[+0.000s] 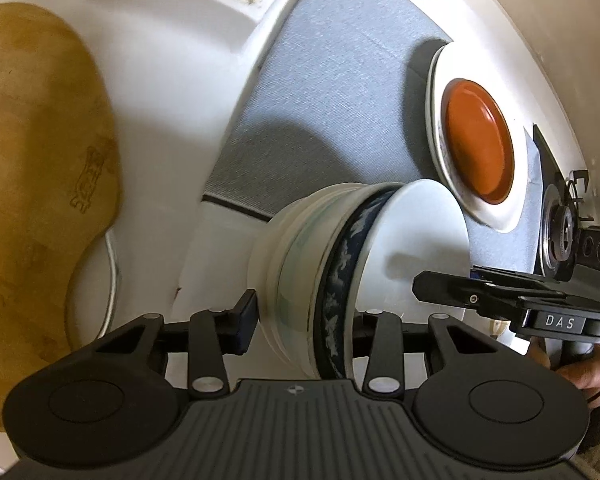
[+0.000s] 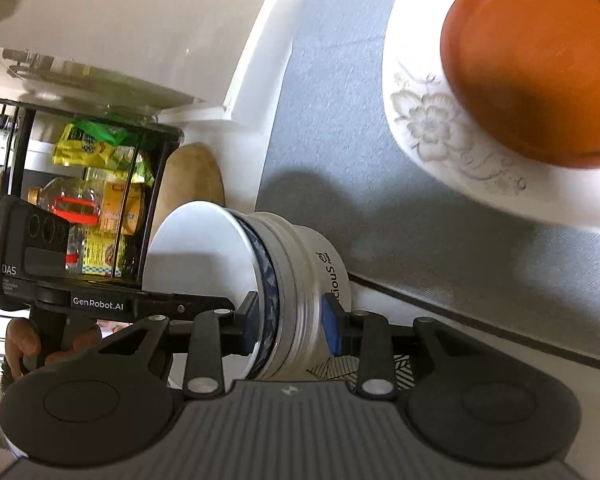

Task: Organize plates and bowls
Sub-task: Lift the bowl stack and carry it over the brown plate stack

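A stack of nested bowls (image 1: 328,276), white with a blue patterned band on the inner one, is held between both grippers; it also shows in the right wrist view (image 2: 276,280). My left gripper (image 1: 304,320) is shut on one side of the stack. My right gripper (image 2: 292,324) is shut on the opposite side, one finger inside the rim. The right gripper body (image 1: 500,300) shows in the left wrist view, and the left one (image 2: 60,280) in the right wrist view. An orange plate (image 2: 536,68) lies on a white flowered plate (image 2: 440,140) on the grey mat (image 2: 340,120).
A wooden cutting board (image 1: 32,184) leans at the left on the white counter (image 1: 168,120). A black rack (image 2: 88,184) with bottles and packets stands beyond the bowls. A stove burner (image 1: 560,232) sits past the plates.
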